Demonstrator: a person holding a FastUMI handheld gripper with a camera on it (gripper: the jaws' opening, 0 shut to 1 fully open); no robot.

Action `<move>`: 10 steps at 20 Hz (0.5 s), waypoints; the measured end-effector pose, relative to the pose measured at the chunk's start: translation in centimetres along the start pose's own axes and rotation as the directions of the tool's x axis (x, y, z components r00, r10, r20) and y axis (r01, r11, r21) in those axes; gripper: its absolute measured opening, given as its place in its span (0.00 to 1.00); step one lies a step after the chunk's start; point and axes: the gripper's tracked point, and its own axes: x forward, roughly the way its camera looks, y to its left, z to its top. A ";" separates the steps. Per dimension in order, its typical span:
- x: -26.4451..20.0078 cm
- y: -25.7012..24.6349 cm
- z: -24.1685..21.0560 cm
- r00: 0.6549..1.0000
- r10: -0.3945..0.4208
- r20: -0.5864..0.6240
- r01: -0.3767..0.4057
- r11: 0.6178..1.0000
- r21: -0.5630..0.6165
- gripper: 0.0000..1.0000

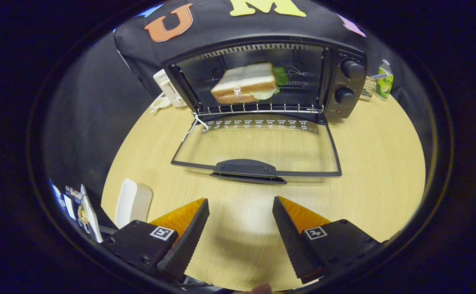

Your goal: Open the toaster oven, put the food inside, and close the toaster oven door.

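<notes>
Sandwich (244, 83) sits on the rack inside the toaster oven (344, 81); door (258, 147) lies fully dropped onto the desk (376, 163), handle (246, 168) just ahead of the fingers. Gripper (241, 204) is spread, holding nothing. Remaining step appears to be closing: best to hook under the handle centrally and swing the door up evenly until it seats.

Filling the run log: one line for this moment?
sandwich on oven rack | oven door open flat | claw open, empty, short of door handle
</notes>
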 end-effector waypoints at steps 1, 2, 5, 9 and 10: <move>0.7 -0.5 -0.2 1.000 -0.020 -0.008 0.020 1.000 0.003 1.00; 1.2 -0.9 -0.3 0.999 -0.038 -0.015 0.039 0.999 0.009 1.00; 2.5 -1.3 0.7 0.997 -0.078 0.004 0.078 0.997 -0.002 1.00; 3.2 -1.4 1.2 0.990 -0.143 0.014 0.143 0.990 0.004 1.00; 3.2 -1.4 1.3 0.988 -0.152 0.026 0.151 0.988 0.024 1.00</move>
